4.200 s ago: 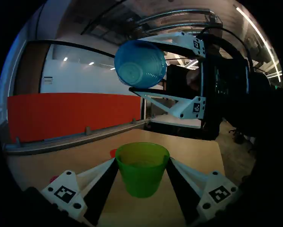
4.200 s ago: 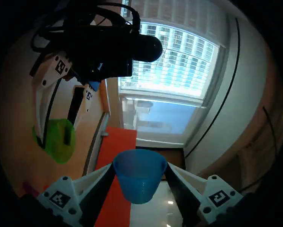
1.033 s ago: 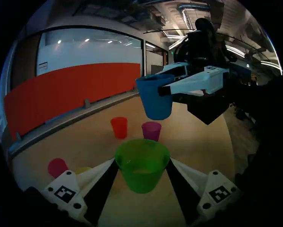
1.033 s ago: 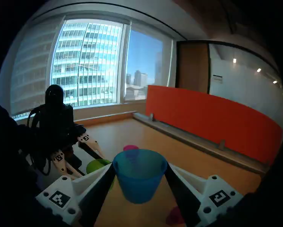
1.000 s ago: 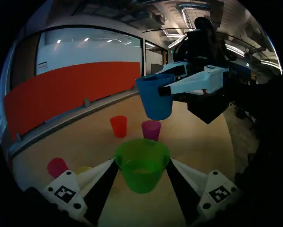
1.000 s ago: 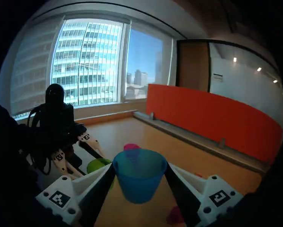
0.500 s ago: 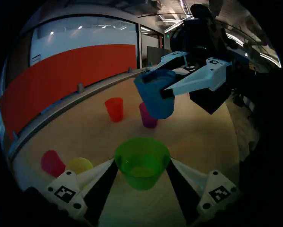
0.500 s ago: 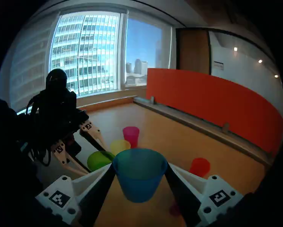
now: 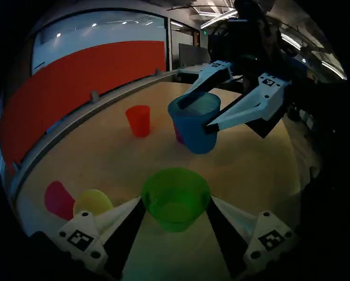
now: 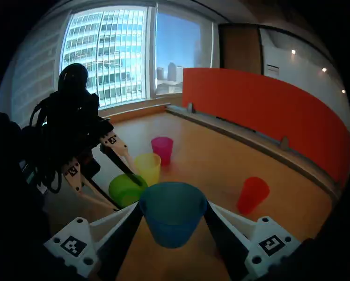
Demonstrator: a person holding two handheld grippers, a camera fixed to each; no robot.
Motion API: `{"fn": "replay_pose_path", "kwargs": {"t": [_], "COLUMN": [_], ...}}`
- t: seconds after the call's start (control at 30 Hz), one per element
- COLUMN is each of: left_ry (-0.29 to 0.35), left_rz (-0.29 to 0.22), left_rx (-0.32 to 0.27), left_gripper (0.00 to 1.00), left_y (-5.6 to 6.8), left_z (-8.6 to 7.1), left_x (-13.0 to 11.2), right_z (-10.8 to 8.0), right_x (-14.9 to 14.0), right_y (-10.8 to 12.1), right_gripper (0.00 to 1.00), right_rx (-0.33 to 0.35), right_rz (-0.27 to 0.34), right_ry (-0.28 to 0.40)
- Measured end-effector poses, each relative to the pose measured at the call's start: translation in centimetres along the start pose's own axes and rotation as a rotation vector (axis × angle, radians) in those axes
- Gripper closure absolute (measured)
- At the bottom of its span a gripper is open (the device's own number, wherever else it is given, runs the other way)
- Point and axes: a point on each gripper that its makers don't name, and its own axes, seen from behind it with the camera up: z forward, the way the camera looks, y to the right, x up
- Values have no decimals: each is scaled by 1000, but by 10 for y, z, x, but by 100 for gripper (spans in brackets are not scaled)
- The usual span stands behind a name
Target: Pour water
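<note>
The left gripper (image 9: 175,200) is holding a green cup (image 9: 176,213) upright, both fingers (image 9: 123,220) pressing its sides. Just ahead of it, the right gripper (image 9: 196,112) is gripping a blue cup (image 9: 193,126) likewise, slightly tilted. A red cup (image 9: 138,120) is standing farther ahead; a pink cup (image 9: 57,200) and a yellow cup (image 9: 93,202) are sitting at the left gripper's left.

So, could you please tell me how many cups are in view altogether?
6: green cup in the left tool, blue cup in the right tool; on the table, orange cup, yellow cup, pink cup, and a purple cup mostly hidden behind the blue.
</note>
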Motion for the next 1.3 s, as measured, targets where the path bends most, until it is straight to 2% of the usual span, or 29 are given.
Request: {"fn": "replay_pose_path", "kwargs": {"t": [0.5,1.3], "left_ry": [-28,-19], "left_rz": [6,-15], "left_rx": [-23,-49], "left_gripper": [14,14], "left_y": [4,6], "left_z": [16,15], "left_x": [-10,-20], "right_z": [11,20], "right_x": [-24,-46], "right_y": [6,0], "right_gripper": [7,7], "right_rx": [-1,-5], "right_rz": [-4,-31], "right_ry": [-40,-87]}}
